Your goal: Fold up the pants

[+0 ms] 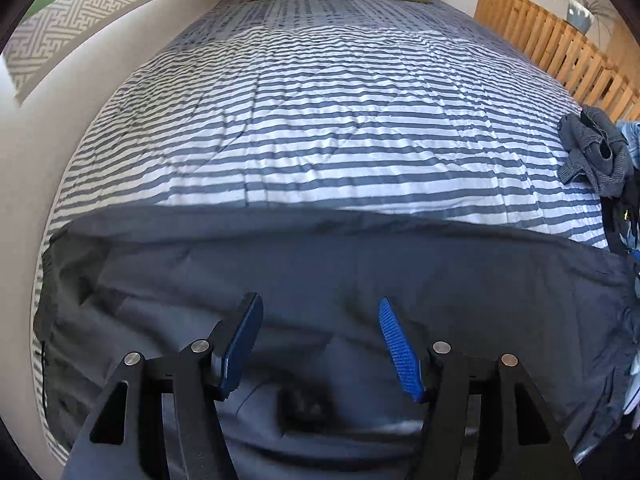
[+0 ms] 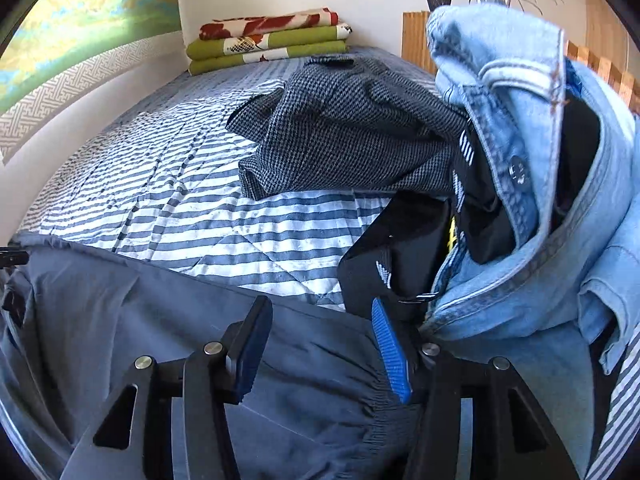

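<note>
- The grey pants [image 1: 340, 264] run off the bottom edge in both wrist views, below the striped bedcover [image 1: 320, 120]; their full outline cannot be told
- A dark blurred patch [image 1: 306, 402] on the pants, below the bedcover; unreadable
- The denim garment [image 2: 532, 208], right of the bedcover, is cut by the frame's edge and hides black clothing [image 2: 404, 248] behind it

Both wrist views look steeply down, close over the grey pants [image 1: 320, 264], sharing the striped bed [image 1: 320, 120].
</note>
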Demonstrator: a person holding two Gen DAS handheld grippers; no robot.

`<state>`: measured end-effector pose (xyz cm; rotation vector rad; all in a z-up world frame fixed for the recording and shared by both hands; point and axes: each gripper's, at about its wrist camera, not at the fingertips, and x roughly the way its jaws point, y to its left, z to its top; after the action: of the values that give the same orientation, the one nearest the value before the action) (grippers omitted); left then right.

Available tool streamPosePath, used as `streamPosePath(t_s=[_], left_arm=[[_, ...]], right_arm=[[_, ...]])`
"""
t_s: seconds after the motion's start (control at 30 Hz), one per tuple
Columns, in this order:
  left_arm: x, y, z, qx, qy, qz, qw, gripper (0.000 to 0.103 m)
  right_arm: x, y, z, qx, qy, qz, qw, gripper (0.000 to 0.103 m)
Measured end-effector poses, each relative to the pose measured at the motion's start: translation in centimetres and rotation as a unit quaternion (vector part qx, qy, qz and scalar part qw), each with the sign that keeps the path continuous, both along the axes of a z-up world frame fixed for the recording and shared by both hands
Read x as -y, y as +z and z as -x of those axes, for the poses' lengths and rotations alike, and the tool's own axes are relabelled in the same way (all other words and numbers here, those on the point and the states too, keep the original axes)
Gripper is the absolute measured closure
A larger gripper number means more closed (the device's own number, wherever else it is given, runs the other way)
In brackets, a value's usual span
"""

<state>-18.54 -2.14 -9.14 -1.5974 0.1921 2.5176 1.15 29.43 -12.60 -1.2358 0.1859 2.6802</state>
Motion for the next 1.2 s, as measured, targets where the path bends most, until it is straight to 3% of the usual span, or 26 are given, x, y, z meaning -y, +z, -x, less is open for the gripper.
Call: streamPosePath(t_s=[0.13,0.27,0.43,0.53,0.6,0.67,0.87,1.0,1.03,1.13,1.2], left_arm=[[6.5,1.1,-5.7,-0.009,0.061,-0.019,0.9979,0.039],[14.2,0.2,-11.5,0.002,0.151,-0.064,0.9865,0.039],[17.9,-1.8,-17.2,0.024,0.171,-0.089,0.9809,0.039],[16.9,-2.1,-19.1,0.019,0.147,-0.092,0.9847,0.039],[15.6,-2.2,-19.6,0.016,0.124,-0.094,0.9876,0.039],[14.6,-2.2,-19.7,0.016,0.108,-0.104,0.9885,0.039],[13.1,-2.9,-20.3,0.034,0.105,-0.163,0.9804,0.039],[8.8,-2.3,-22.4,0.029,0.035,-0.145,0.9884,0.039],[7.0,-2.0,-23.0,0.021,0.005,-0.129,0.9915,0.039],[0.8,-1.8,-24.0,0.012,-0.084,-0.081,0.9931,0.038],[-3.7,-1.8,-24.7,0.006,-0.146,-0.054,0.9877,0.038]], right_arm=[[-1.8,0.6,-2.3,-0.011,-0.007,0.022,1.0,0.055],[-3.5,1.3,-5.2,-0.014,-0.015,0.063,0.998,0.055],[-4.1,2.4,-10.9,-0.023,-0.021,0.13,0.991,0.055],[-3.3,1.8,-15.1,-0.008,-0.017,0.183,0.983,0.055],[-1.7,1.6,-17.5,-0.002,-0.019,0.177,0.984,0.055],[1.0,1.8,-18.5,0.005,0.014,0.166,0.986,0.055],[9.7,1.3,-16.0,0.032,0.079,0.037,0.996,0.048],[9.4,-1.2,-14.6,0.069,0.043,-0.004,0.997,0.049],[8.6,-1.3,-14.7,0.071,0.029,0.002,0.997,0.054],[5.8,-1.1,-15.7,0.079,0.001,0.034,0.996,0.099],[3.7,-0.6,-16.7,0.079,-0.015,0.062,0.995,0.101]])
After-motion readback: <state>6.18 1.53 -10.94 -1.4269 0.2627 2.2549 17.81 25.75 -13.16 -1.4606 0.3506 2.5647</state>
